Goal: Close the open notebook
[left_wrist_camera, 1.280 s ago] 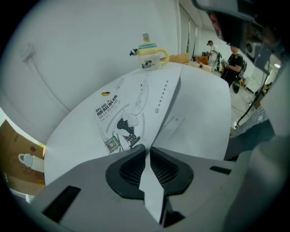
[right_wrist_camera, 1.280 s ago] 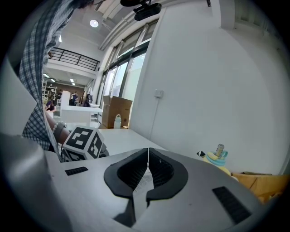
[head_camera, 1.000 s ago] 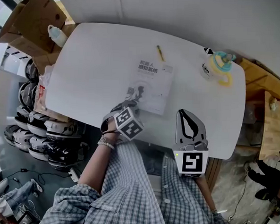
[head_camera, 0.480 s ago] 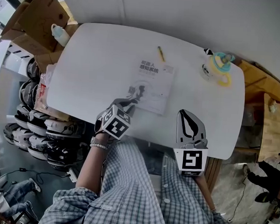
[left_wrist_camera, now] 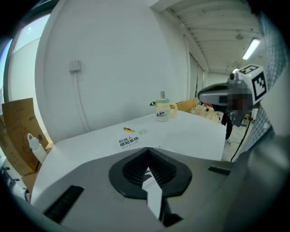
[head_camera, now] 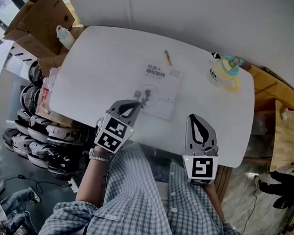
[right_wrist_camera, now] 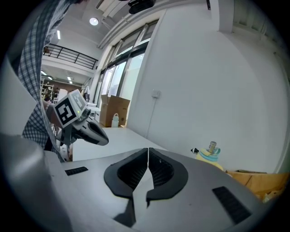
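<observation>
The notebook (head_camera: 158,88) lies flat on the white table (head_camera: 100,72), its white cover with dark print facing up; the left gripper view shows the same notebook (left_wrist_camera: 129,142) ahead. My left gripper (head_camera: 137,105) hangs above the notebook's near left corner, shut, with nothing between its jaws (left_wrist_camera: 146,158). My right gripper (head_camera: 193,117) hovers over the table's near edge, to the right of the notebook, and is also shut and empty (right_wrist_camera: 147,152).
A yellow pen (head_camera: 167,56) lies just beyond the notebook. A lidded mug (head_camera: 224,69) stands at the far right corner. A cardboard box (head_camera: 39,18) and a bottle (head_camera: 65,35) sit off the table's left end, with helmets (head_camera: 37,132) stacked on the floor below.
My left gripper has lifted off the notebook's near corner and drawn back a little toward me. The notebook and the right gripper have stayed where they were.
</observation>
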`<control>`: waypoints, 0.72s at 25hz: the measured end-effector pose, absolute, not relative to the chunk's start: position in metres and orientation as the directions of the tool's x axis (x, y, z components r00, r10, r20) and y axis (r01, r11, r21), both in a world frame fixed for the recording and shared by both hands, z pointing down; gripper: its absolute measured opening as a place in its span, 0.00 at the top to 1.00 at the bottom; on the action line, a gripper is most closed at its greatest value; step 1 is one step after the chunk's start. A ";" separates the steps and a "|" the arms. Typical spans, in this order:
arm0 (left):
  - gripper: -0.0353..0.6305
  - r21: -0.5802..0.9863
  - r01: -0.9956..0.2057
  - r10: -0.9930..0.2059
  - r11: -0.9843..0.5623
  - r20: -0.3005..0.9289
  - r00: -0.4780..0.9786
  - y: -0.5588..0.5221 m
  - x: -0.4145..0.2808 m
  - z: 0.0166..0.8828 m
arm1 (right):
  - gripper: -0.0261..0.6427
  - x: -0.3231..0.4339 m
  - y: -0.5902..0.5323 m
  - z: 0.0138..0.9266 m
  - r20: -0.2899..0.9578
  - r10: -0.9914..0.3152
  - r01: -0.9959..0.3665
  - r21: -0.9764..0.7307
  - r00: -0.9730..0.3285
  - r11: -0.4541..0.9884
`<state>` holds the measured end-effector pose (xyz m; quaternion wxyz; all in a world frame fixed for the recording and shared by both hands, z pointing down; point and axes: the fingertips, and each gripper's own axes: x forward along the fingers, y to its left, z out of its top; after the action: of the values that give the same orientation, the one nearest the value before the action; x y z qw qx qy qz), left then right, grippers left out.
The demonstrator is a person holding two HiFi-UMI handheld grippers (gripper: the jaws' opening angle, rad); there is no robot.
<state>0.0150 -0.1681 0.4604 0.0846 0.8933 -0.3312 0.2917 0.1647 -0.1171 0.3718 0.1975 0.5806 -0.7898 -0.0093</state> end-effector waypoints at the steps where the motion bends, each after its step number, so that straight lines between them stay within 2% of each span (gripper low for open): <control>1: 0.94 -0.049 -0.643 -0.554 -0.764 0.561 0.616 -0.168 0.015 0.453 | 0.93 0.165 -0.117 0.370 0.295 -0.922 -0.915 0.241 -0.249 0.324; 10: 0.94 0.009 -0.676 -0.628 -0.737 0.359 0.690 -0.158 0.010 0.386 | 0.93 0.167 -0.114 0.349 0.237 -0.937 -0.915 0.253 -0.256 0.314; 15: 0.94 -0.037 -0.642 -0.612 -0.766 0.352 0.709 -0.144 0.008 0.371 | 0.93 0.166 -0.115 0.337 0.212 -0.938 -0.909 0.262 -0.274 0.325; 18: 0.94 -0.012 -0.624 -0.590 -0.781 0.341 0.732 -0.136 0.006 0.369 | 0.93 0.169 -0.113 0.337 0.211 -0.941 -0.909 0.272 -0.265 0.317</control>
<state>0.0062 -0.1357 0.3686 0.0517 0.9292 -0.3265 0.1653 0.1686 -0.1125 0.3370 0.1679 0.5824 -0.7939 -0.0478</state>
